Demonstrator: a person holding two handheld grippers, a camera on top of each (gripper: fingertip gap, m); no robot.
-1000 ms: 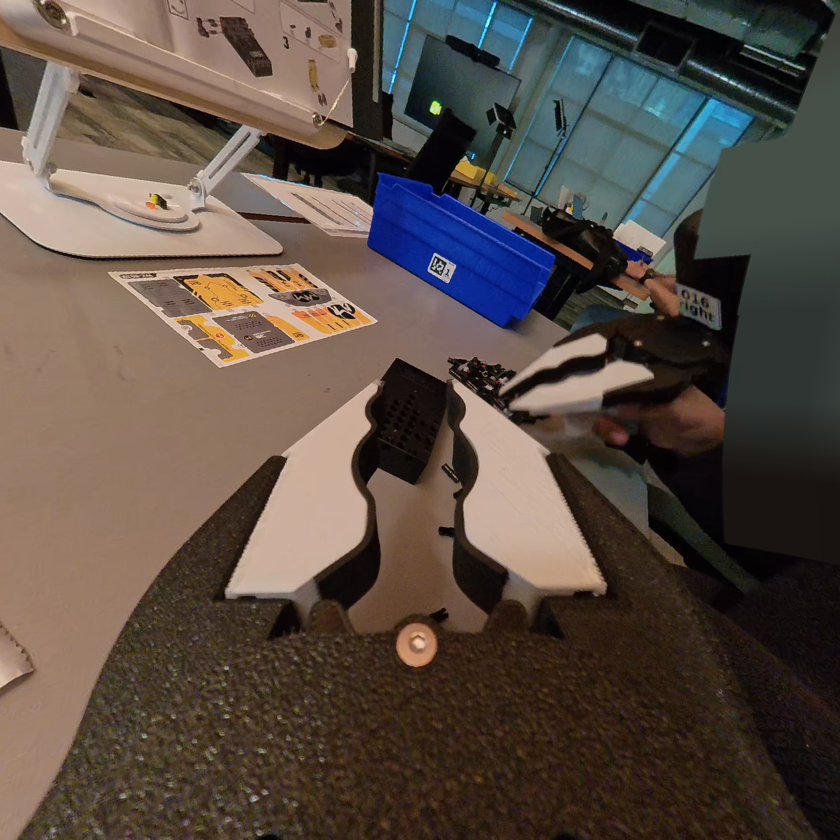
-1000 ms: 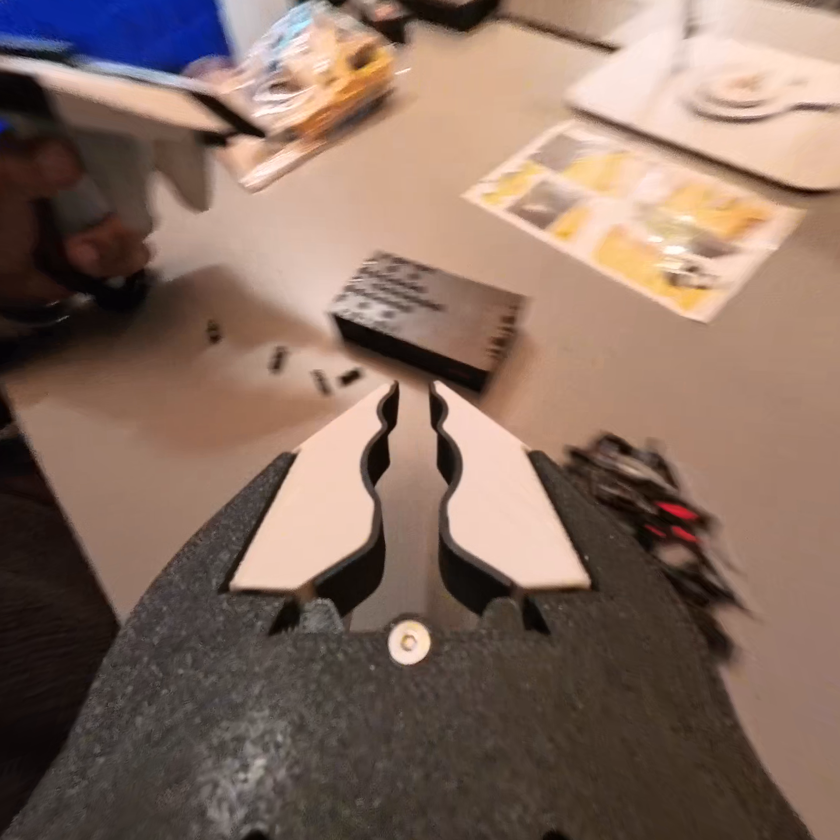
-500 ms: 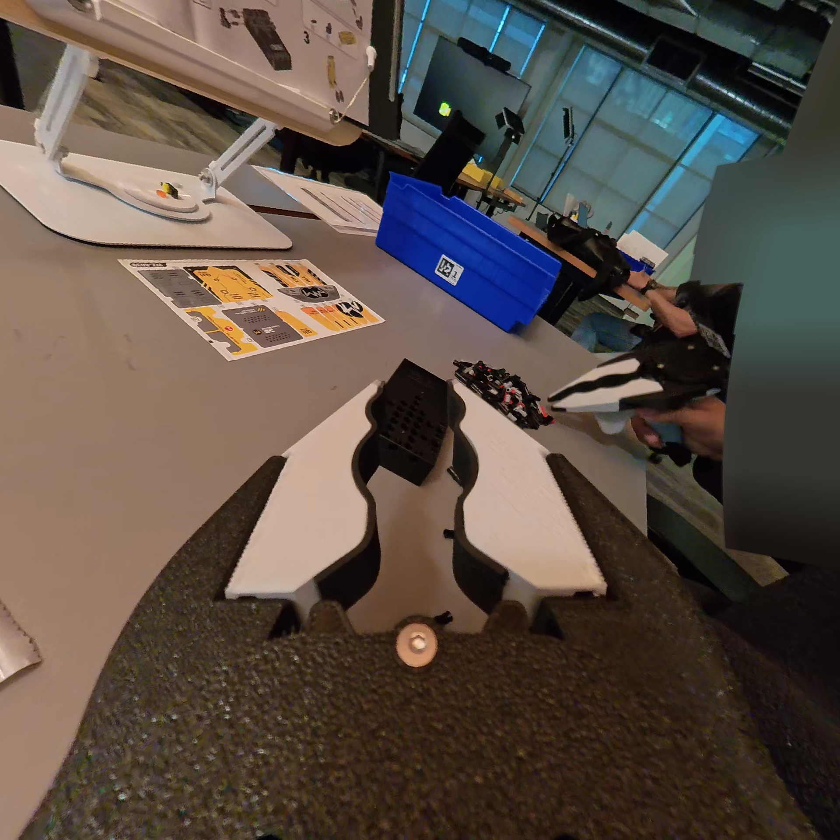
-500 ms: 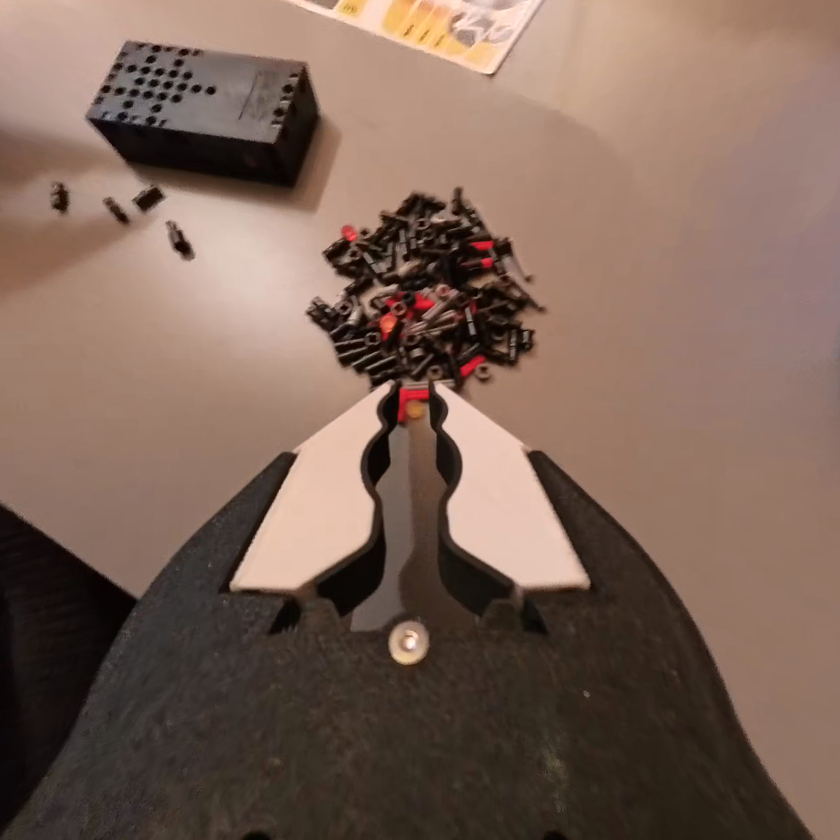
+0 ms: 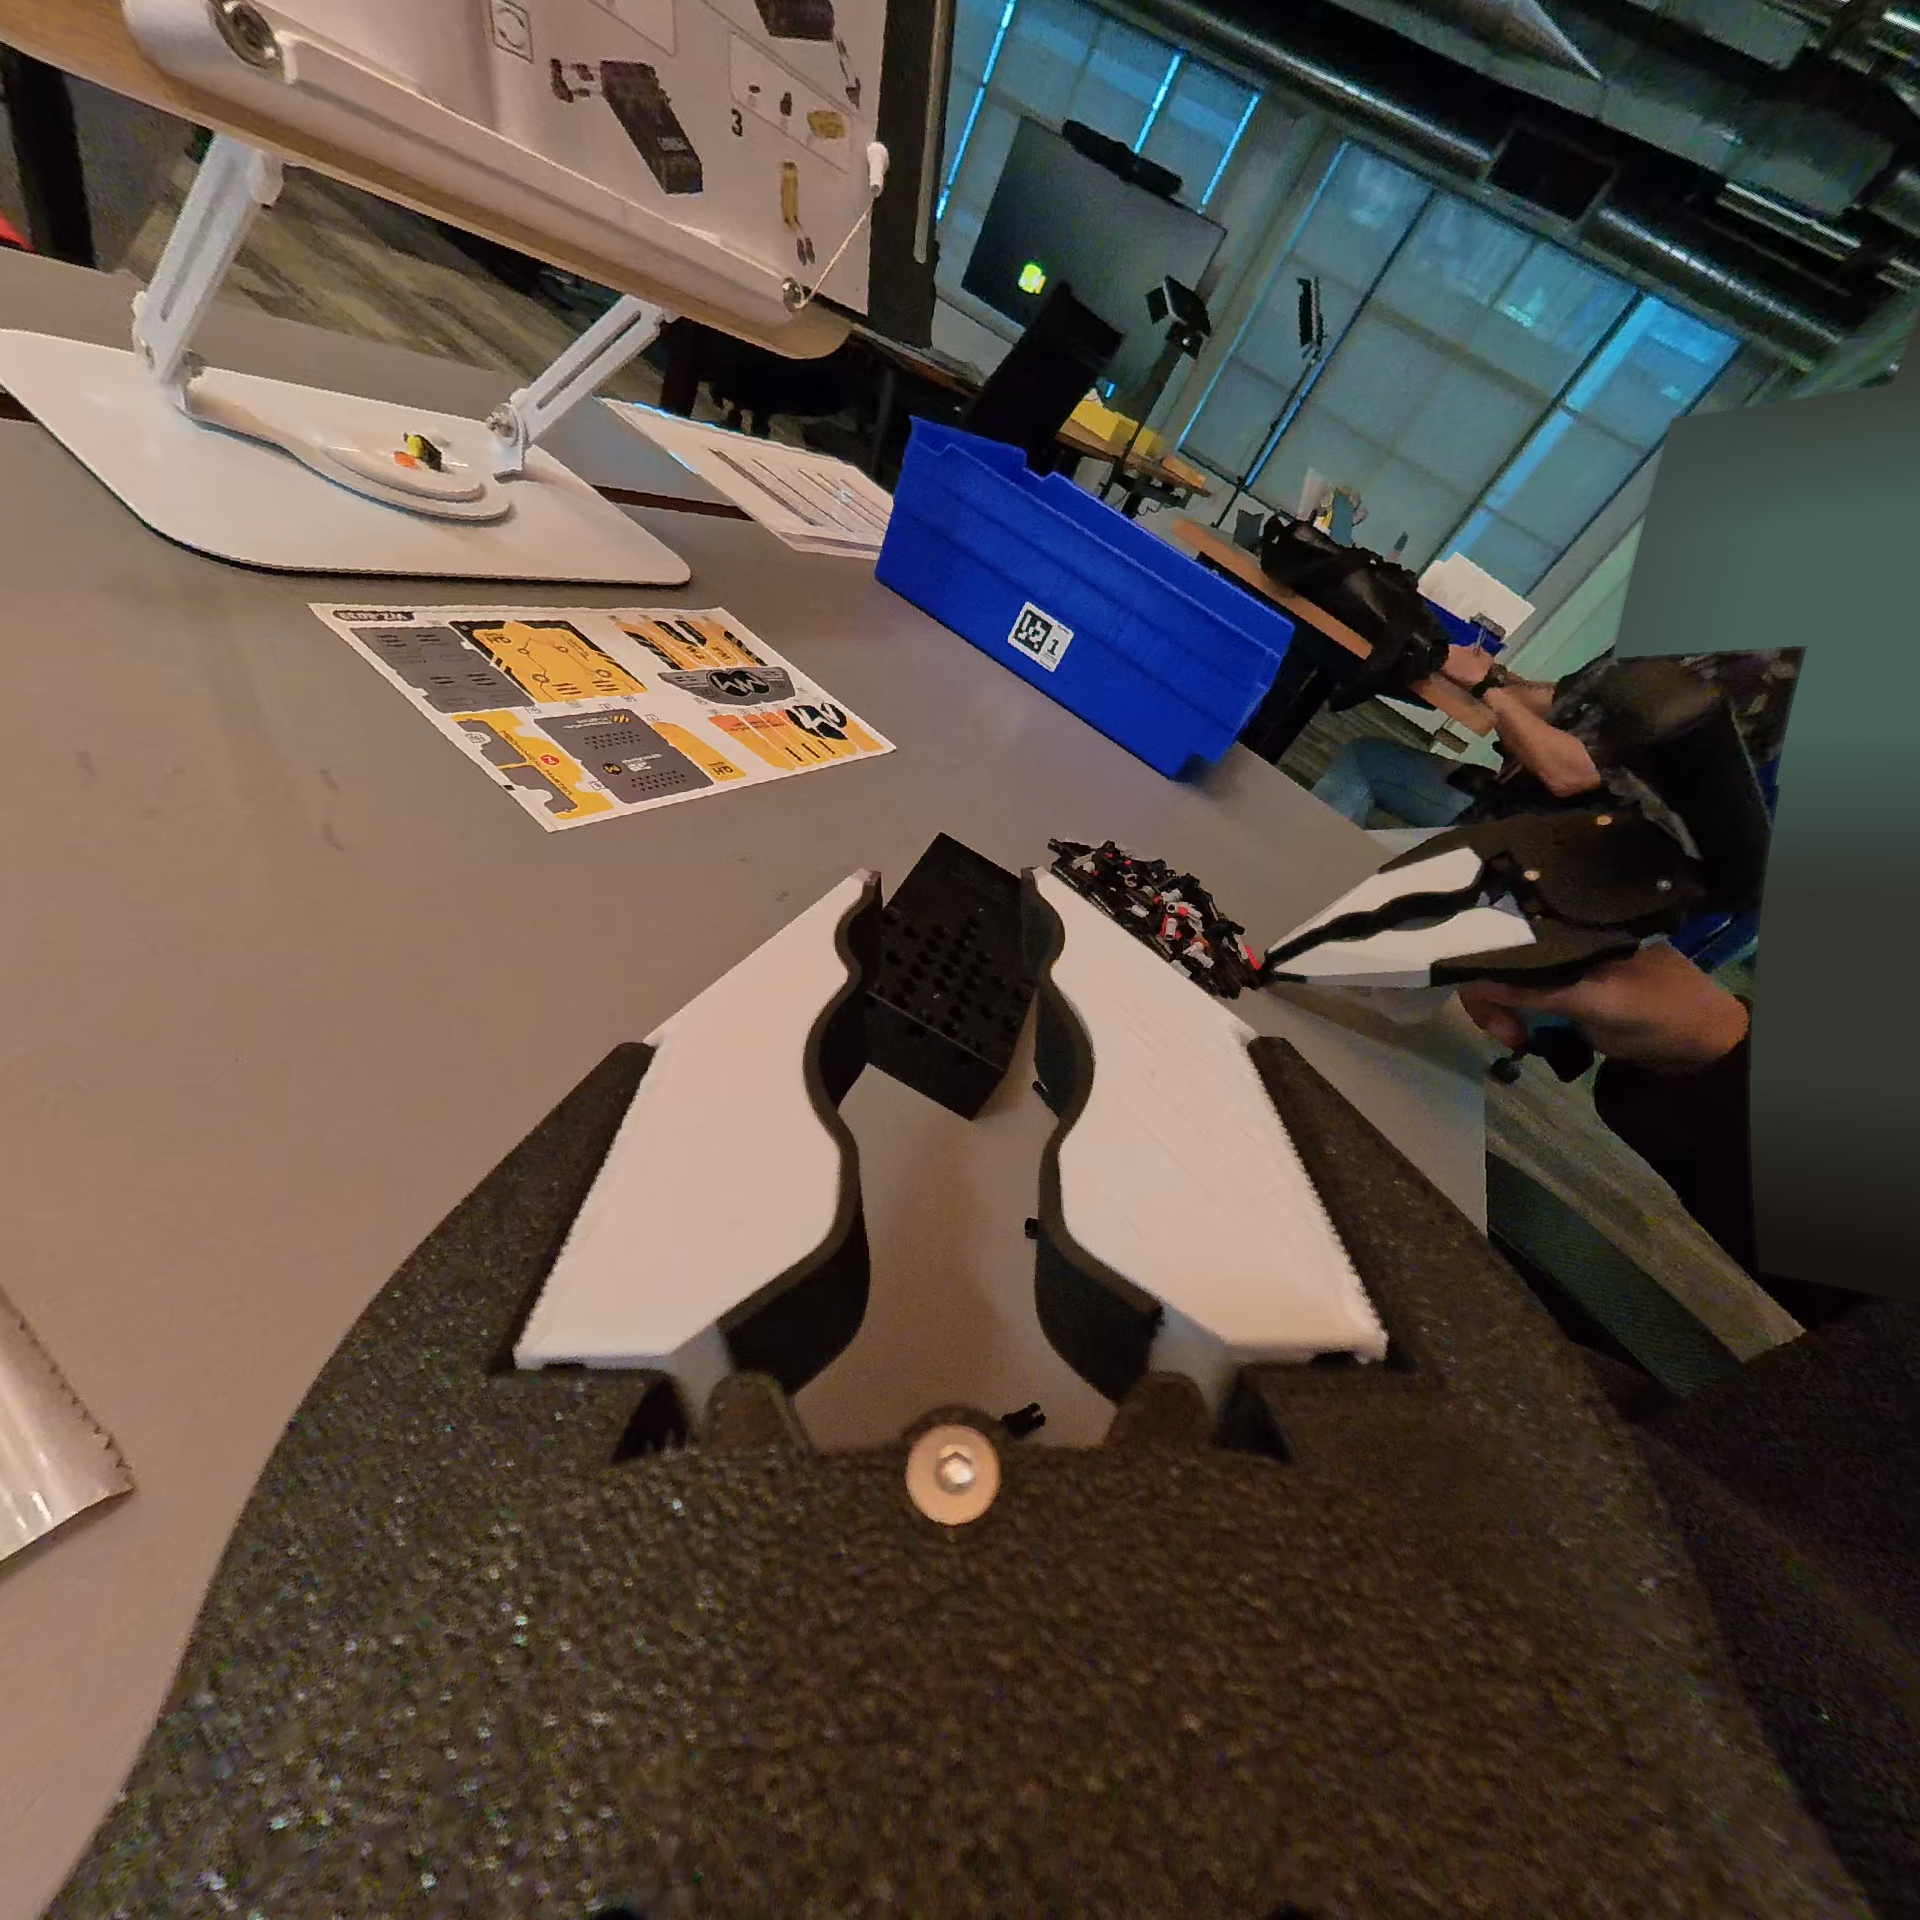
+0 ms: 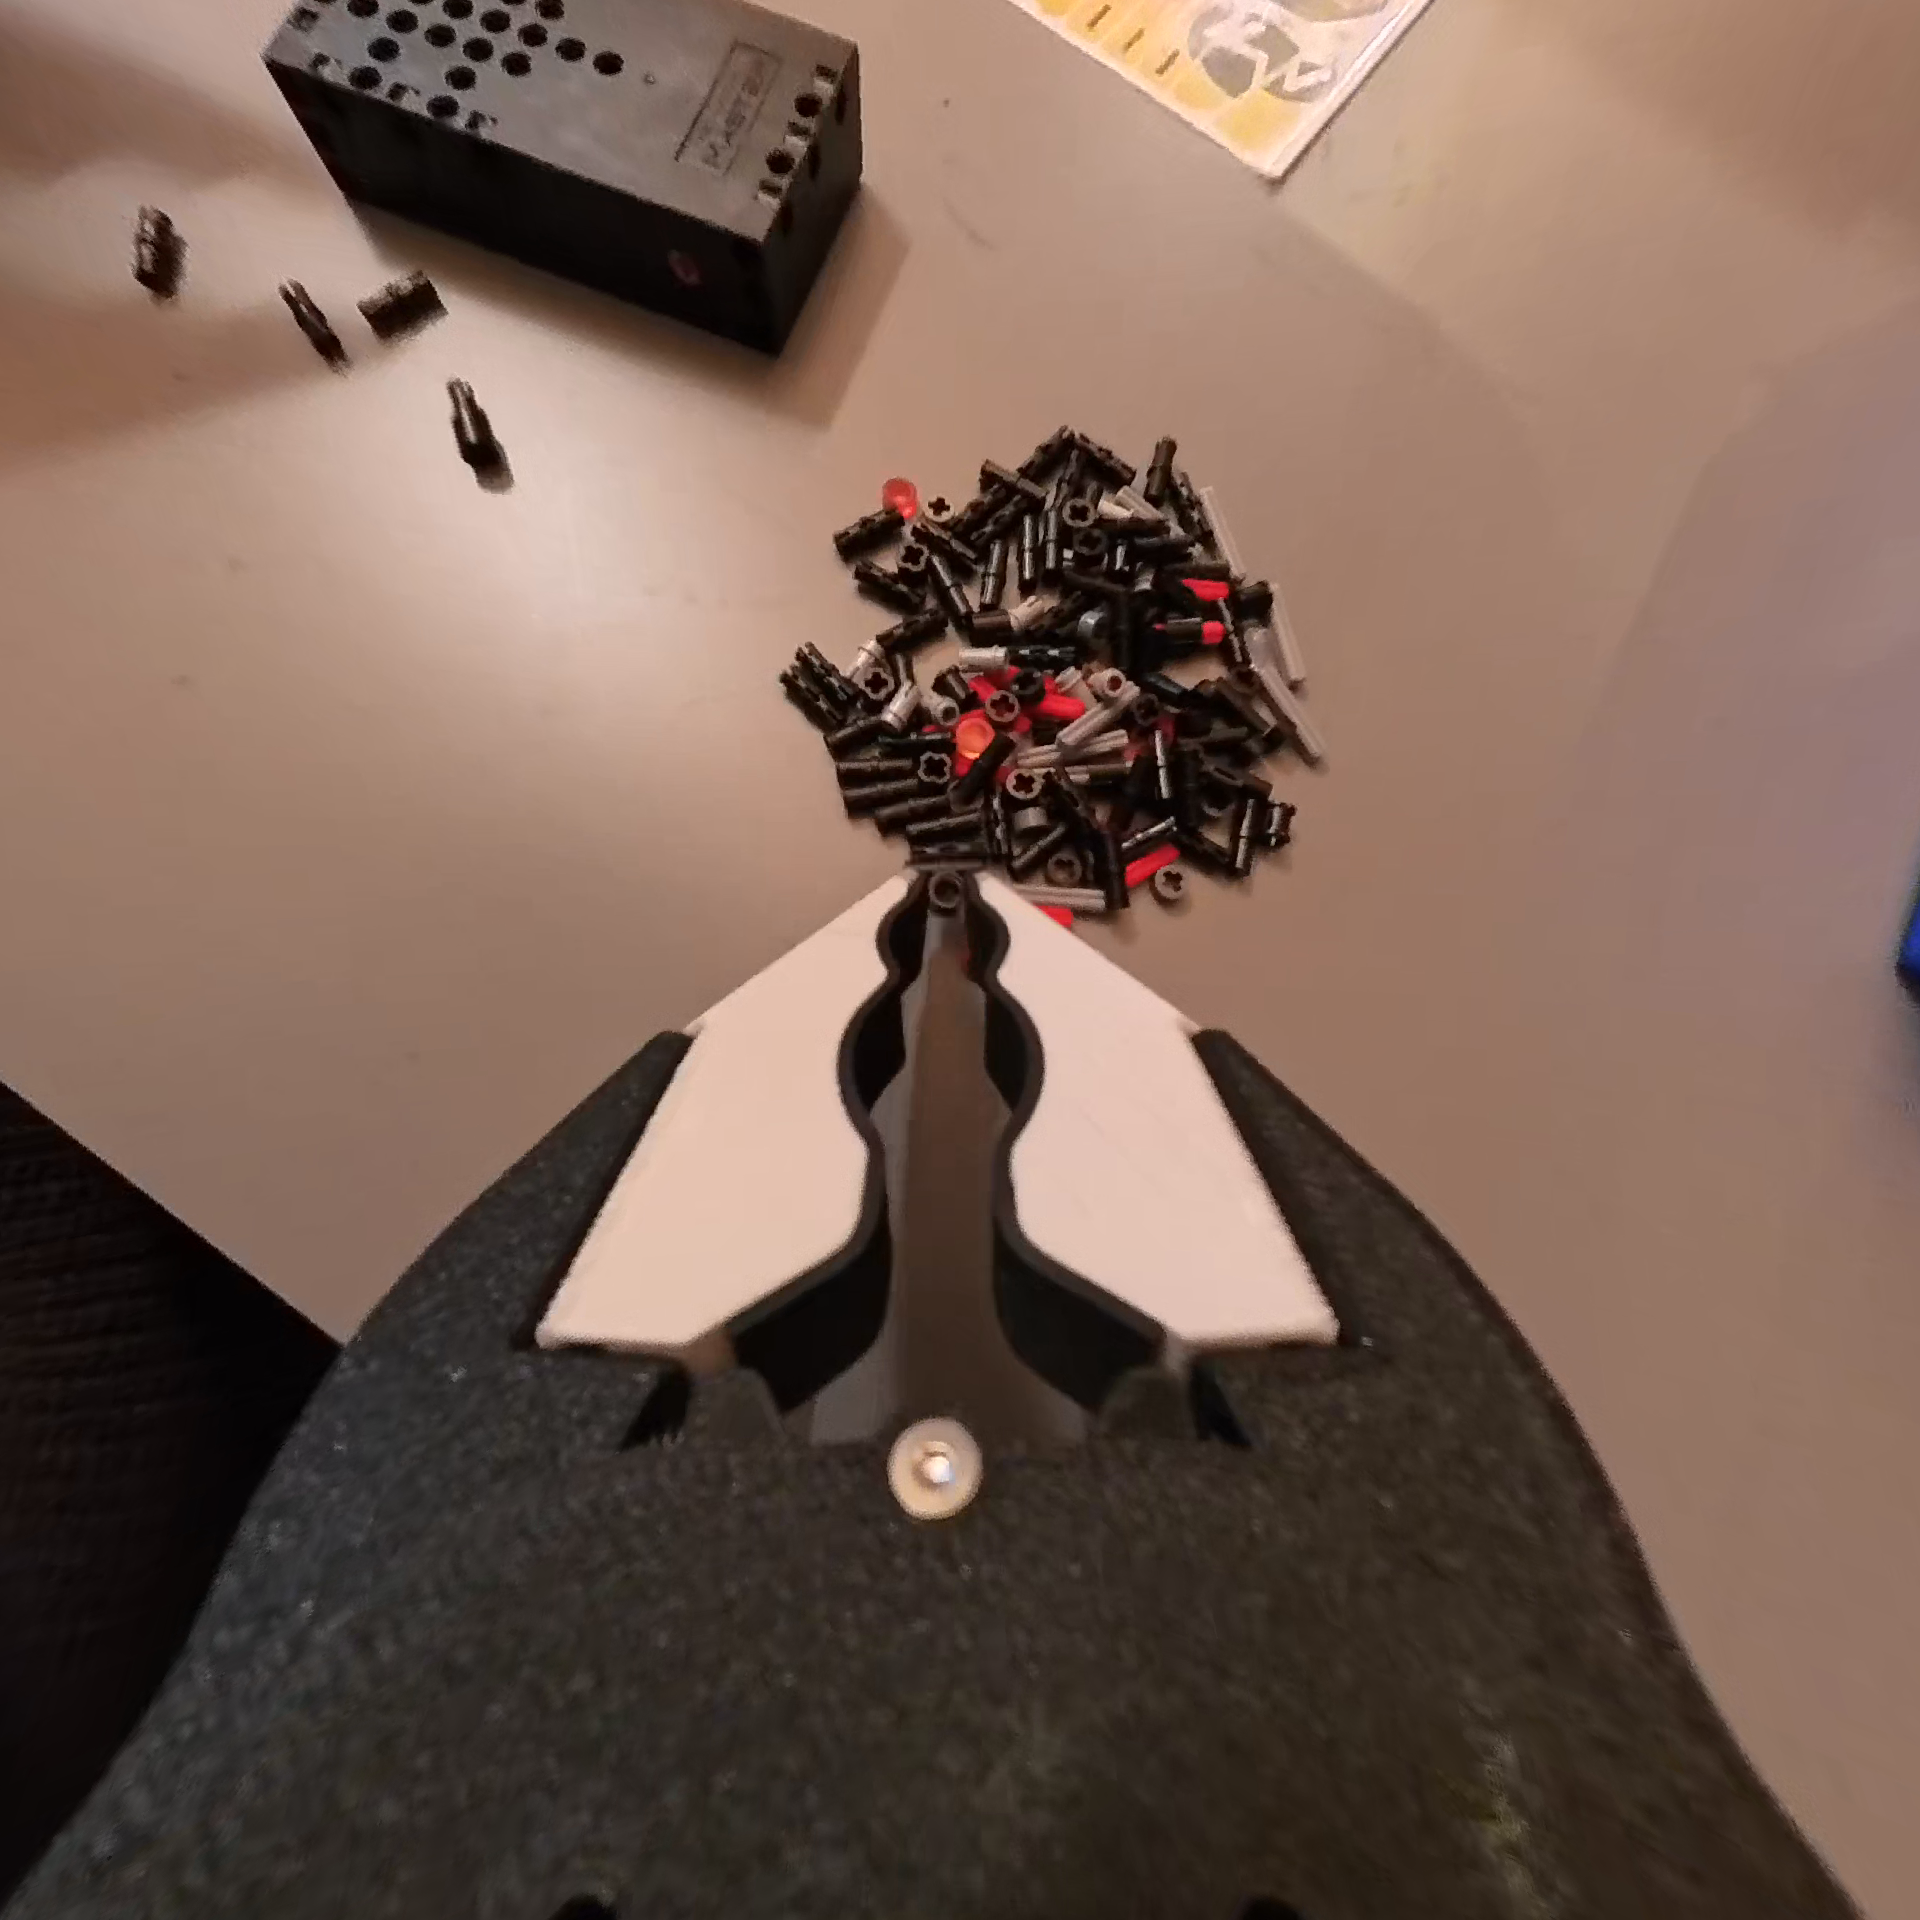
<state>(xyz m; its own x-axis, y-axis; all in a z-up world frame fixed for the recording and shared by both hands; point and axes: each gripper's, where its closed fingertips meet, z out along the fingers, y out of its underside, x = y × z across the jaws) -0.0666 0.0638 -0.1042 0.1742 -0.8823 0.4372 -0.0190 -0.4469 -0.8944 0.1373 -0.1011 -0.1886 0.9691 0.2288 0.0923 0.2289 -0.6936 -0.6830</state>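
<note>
The right gripper (image 6: 945, 891) sits at the near edge of a pile of small pegs (image 6: 1060, 675), black, grey and red, heaped on the grey table (image 6: 416, 727). Its jaws are drawn in narrow, and a small dark round peg (image 6: 948, 889) sits right between the tips; they look closed on it, though the tips partly hide the contact. A red piece shows just behind the tips, under the right finger. In the left wrist view the same gripper (image 5: 1270, 966) reaches in from the right, held by a hand (image 5: 1621, 1023), with its tips at the near end of the pile (image 5: 1148, 904).

The left gripper (image 5: 948, 883) has its jaws spread wide on either side of a black block with holes (image 5: 951, 977), which lies flat on the table. Whether the fingers touch the block's sides cannot be told. The block (image 6: 561, 156) lies just beside the pile, up and to the left in the right wrist view, with four loose black pegs (image 6: 400, 303) scattered near its long side.

Farther out on the table lies a yellow and grey printed sheet (image 5: 603, 707), then a white tilted stand (image 5: 343, 488) holding a page of drawings, and a blue bin (image 5: 1081, 623) beyond the pile. A strip of silver foil (image 5: 42, 1455) lies at the left edge
</note>
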